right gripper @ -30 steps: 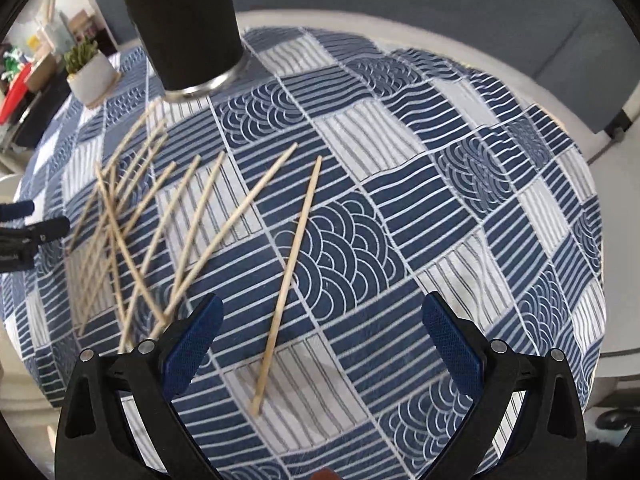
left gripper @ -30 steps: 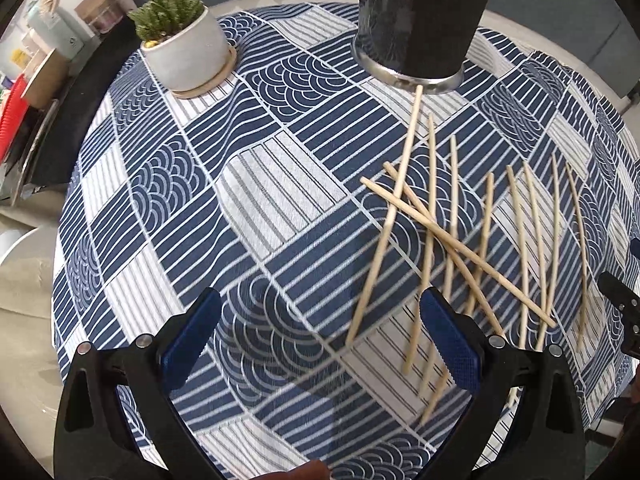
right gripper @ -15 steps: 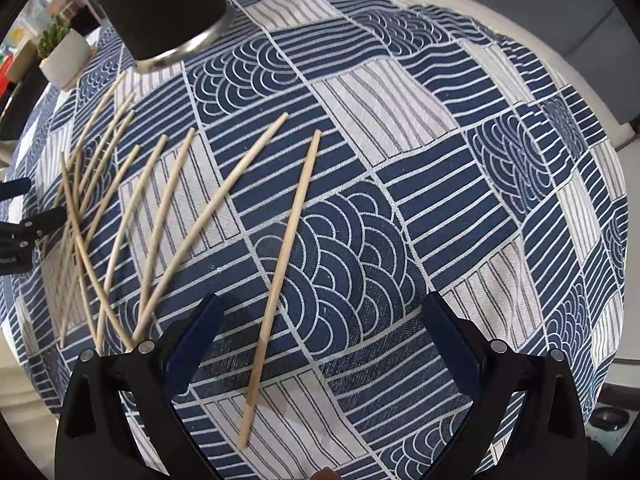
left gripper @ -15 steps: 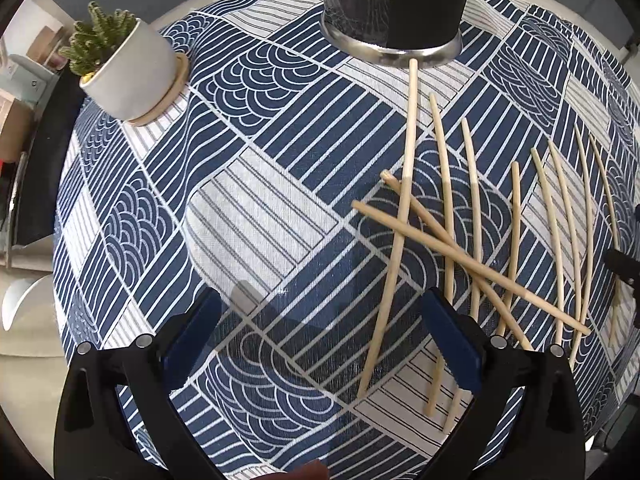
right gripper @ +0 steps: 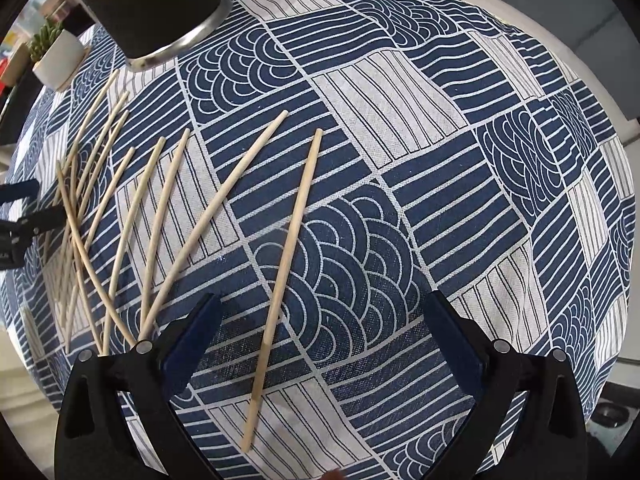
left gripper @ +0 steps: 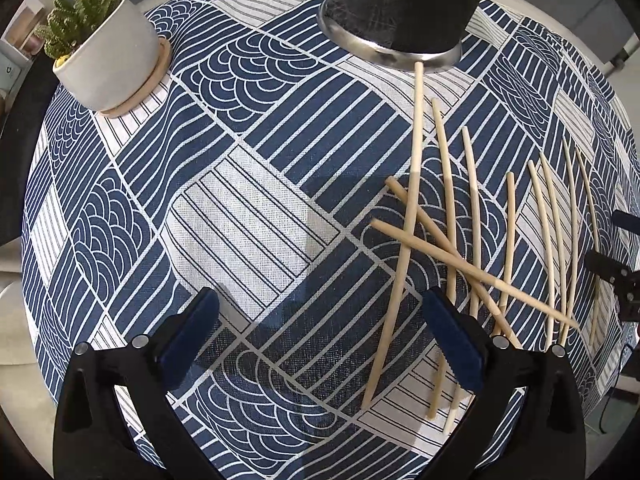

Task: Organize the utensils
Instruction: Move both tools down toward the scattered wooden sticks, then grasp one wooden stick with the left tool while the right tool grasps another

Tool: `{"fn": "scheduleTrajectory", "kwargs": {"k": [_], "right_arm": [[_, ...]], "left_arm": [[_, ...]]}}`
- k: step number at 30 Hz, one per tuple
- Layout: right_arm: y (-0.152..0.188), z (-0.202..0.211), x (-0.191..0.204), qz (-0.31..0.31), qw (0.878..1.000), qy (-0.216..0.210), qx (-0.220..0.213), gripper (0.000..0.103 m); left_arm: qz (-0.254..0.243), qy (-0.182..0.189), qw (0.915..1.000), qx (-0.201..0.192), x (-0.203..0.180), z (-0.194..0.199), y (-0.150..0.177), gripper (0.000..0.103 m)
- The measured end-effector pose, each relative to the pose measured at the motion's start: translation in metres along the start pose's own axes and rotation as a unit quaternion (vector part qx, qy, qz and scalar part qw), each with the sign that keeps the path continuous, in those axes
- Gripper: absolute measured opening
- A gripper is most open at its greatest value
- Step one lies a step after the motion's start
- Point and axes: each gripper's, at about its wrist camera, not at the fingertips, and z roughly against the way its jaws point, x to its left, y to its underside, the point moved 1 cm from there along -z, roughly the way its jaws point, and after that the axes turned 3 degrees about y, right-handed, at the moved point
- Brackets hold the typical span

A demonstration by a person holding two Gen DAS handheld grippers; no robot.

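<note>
Several wooden chopsticks (left gripper: pixel 472 216) lie loose on the blue patterned tablecloth (left gripper: pixel 248 200), some crossing each other. A tall black holder with a metal base (left gripper: pixel 400 4) stands at the far side. My left gripper (left gripper: pixel 320 332) is open and empty, low over the cloth, with the leftmost chopstick (left gripper: pixel 404 248) between its fingers near the right one. My right gripper (right gripper: pixel 320 332) is open and empty over the rightmost chopstick (right gripper: pixel 288 264), which lies between its fingers. The holder (right gripper: pixel 148 4) is at the right wrist view's top left.
A cactus in a white pot (left gripper: pixel 104 52) on a wooden coaster stands far left; it also shows in the right wrist view (right gripper: pixel 56 56). The round table's edge curves close on the right (right gripper: pixel 592 64). Each gripper shows at the other view's edge.
Both grippers have moved forward and down toward the table, so the chopsticks and holder appear closer. Nothing has been picked up.
</note>
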Motion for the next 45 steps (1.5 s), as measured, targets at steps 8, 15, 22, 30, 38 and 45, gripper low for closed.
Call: {"fn": "scheduleTrajectory", "kwargs": {"k": [8, 15, 22, 30, 38, 45], "right_arm": [[-0.004, -0.001, 0.003, 0.004, 1.000, 0.002, 0.021, 0.090], [-0.011, 0.015, 0.003, 0.021, 1.000, 0.005, 0.006, 0.008], [-0.010, 0.015, -0.014, 0.006, 1.000, 0.011, 0.010, 0.004], [0.009, 0.022, -0.052, -0.044, 0.999, -0.004, 0.000, 0.004], [0.034, 0.044, -0.065, -0.074, 0.997, -0.001, -0.023, 0.004], [0.072, 0.070, -0.056, -0.098, 0.994, 0.005, -0.046, 0.004]], "left_arm": [[0.001, -0.001, 0.9998, -0.021, -0.003, 0.003, 0.008, 0.096], [-0.019, 0.008, 0.9993, -0.031, -0.005, 0.024, 0.015, 0.024], [-0.008, 0.019, 0.9998, -0.010, 0.004, 0.027, 0.019, 0.005], [0.014, 0.009, 0.9999, 0.004, 0.027, 0.033, 0.046, 0.005], [0.027, 0.010, 0.9995, -0.006, 0.047, 0.054, 0.082, 0.005], [0.020, 0.008, 0.9995, -0.022, 0.043, 0.092, 0.098, 0.005]]}}
